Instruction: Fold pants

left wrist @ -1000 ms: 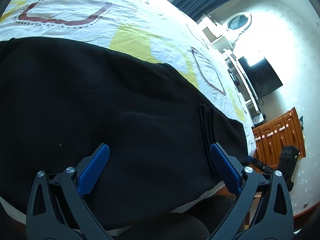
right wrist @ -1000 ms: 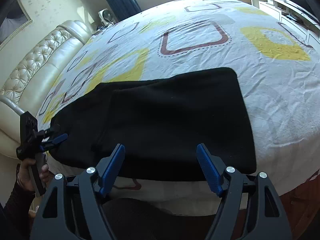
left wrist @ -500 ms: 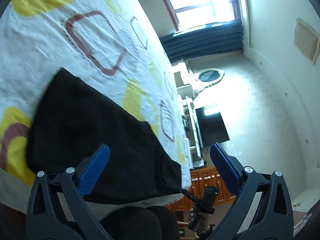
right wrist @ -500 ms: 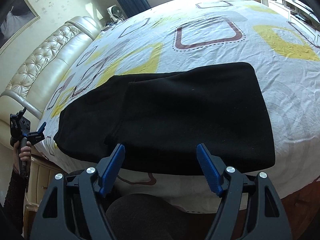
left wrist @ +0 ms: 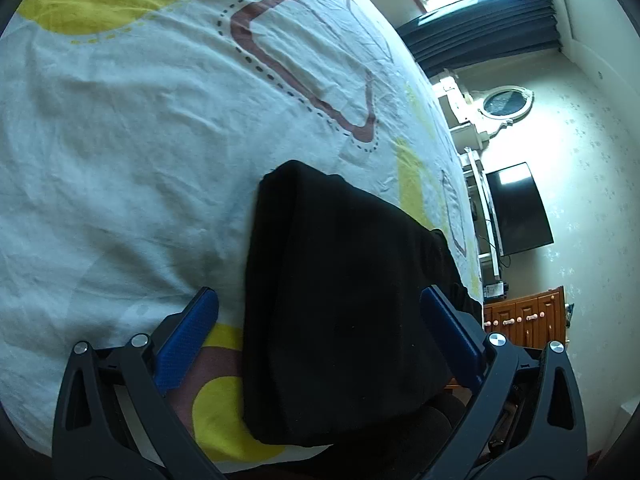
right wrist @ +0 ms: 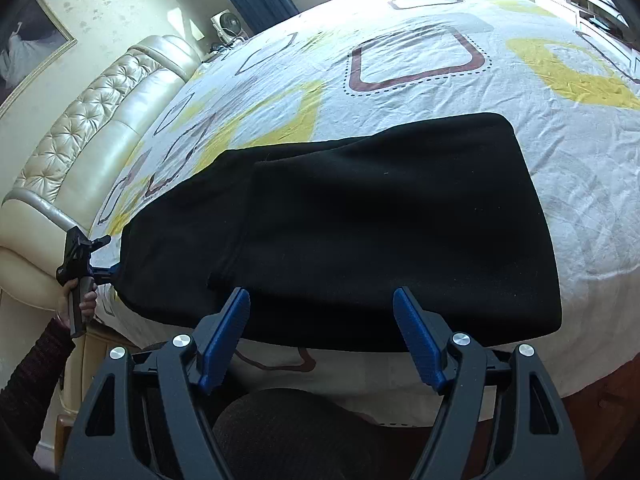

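Black pants [right wrist: 360, 232] lie folded on bed [right wrist: 560, 160], near edge. My left tongs [left wrist: 320, 340] & right tongs [right wrist: 322, 336] both wide open, holding nothing.

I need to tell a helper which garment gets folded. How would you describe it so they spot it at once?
Find the big bed with the white sheet printed in yellow patches and brown square outlines. Near its front edge lie the black pants, already folded over into a flat band. They are the only plain dark thing on that patterned sheet.
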`<state>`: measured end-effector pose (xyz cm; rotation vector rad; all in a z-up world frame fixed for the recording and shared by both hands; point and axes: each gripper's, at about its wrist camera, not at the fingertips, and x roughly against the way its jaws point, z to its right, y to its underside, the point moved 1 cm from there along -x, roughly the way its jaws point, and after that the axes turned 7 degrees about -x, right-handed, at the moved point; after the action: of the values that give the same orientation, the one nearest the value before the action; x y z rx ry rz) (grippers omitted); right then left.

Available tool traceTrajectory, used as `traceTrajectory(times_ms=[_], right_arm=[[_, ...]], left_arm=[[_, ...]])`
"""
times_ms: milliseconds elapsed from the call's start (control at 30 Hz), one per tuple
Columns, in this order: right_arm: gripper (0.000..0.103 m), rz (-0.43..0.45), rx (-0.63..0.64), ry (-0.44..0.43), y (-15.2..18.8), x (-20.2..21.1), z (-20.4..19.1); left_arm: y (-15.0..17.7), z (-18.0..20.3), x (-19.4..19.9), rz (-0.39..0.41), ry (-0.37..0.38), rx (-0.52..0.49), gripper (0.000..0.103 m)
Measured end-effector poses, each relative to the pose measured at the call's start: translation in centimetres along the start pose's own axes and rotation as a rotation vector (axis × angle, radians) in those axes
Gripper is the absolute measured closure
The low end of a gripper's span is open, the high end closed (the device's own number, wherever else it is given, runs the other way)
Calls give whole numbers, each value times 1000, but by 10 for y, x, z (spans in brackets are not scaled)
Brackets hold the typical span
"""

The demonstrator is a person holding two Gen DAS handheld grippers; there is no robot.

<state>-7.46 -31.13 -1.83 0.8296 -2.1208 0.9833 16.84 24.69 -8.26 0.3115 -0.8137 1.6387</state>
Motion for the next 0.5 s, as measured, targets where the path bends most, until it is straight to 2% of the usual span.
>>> traceTrajectory(times_ms=[133,267,433,500], right_arm=[[30,-5,-7,-4,0,-2,1],[30,-7,-16,-14,-1,-2,2],[30,-19,-25,-18,-1,-4,5],[30,-19,-25,-19,-1,-4,5]], left_arm=[[4,5,-4,2,140,28,3],[9,15,-16,-34,76,-39,3],[5,14,-15,-28,77,8,3],[4,16,-18,-26,60,-4,3]])
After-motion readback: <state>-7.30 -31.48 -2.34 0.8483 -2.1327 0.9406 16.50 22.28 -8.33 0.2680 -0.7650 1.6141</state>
